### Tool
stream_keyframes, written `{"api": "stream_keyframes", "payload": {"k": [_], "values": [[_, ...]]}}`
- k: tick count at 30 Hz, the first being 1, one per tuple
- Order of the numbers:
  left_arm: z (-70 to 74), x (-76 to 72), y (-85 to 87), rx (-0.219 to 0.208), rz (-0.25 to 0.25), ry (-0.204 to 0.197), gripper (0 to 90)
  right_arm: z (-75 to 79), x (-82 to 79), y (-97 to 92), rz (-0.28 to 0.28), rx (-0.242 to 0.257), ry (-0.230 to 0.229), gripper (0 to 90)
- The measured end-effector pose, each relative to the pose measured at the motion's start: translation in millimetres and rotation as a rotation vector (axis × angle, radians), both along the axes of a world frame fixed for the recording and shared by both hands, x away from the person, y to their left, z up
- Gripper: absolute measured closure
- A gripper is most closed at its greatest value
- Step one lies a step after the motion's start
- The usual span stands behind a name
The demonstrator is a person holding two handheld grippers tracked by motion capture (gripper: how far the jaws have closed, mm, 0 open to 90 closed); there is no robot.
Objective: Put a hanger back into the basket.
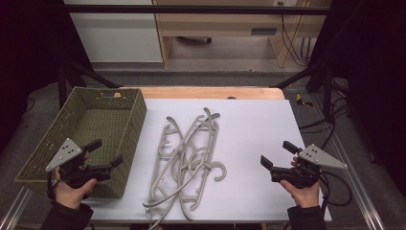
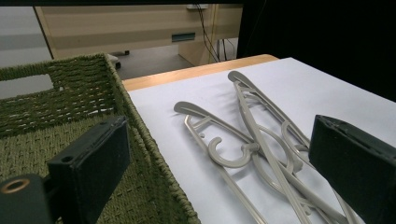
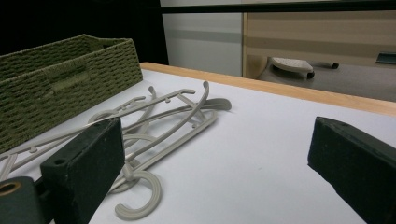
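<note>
Several grey plastic hangers [image 1: 186, 160] lie tangled in a pile in the middle of the white table top [image 1: 258, 124]; they also appear as the hangers [image 2: 261, 149] in the left gripper view and the hangers [image 3: 159, 123] in the right gripper view. A green woven basket [image 1: 98, 127] stands at the table's left and looks bare inside. My left gripper [image 1: 105, 152] hovers open over the basket's near right corner, nothing between its jaws. My right gripper [image 1: 277, 154] is held open to the right of the pile, above the bare white surface.
A wooden strip [image 1: 210, 92] runs along the table's far edge. Black frame bars [image 1: 191, 9] cross behind the table, with cabinets and cables on the floor beyond. The basket wall [image 2: 154, 158] rises just left of the hangers. Bare white surface lies right of the pile.
</note>
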State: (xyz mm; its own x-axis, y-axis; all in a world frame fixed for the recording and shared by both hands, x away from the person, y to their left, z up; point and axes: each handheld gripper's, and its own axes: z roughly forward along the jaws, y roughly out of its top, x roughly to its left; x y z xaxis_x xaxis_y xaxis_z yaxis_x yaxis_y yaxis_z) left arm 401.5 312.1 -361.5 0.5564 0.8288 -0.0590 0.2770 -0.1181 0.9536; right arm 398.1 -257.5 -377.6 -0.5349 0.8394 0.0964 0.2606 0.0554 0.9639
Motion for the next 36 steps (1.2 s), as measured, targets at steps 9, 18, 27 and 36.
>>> {"api": "stream_keyframes", "payload": {"k": [9,18,27,36], "values": [[4.2,-0.9,-8.3,0.027,-0.014,0.009,5.2,0.7,-0.2,0.8,0.006,0.001,0.003,4.0],[8.0,0.4,-29.8,0.074,-0.055,0.033,5.4,0.7,0.2,6.5,0.017,-0.013,0.009,3.8],[6.6,1.2,-60.6,0.125,-0.126,0.061,5.4,0.4,0.4,10.1,0.024,-0.022,0.011,3.7],[3.3,1.4,-91.2,0.179,-0.189,0.102,6.0,0.4,0.7,13.6,0.033,-0.023,0.017,3.5]]}}
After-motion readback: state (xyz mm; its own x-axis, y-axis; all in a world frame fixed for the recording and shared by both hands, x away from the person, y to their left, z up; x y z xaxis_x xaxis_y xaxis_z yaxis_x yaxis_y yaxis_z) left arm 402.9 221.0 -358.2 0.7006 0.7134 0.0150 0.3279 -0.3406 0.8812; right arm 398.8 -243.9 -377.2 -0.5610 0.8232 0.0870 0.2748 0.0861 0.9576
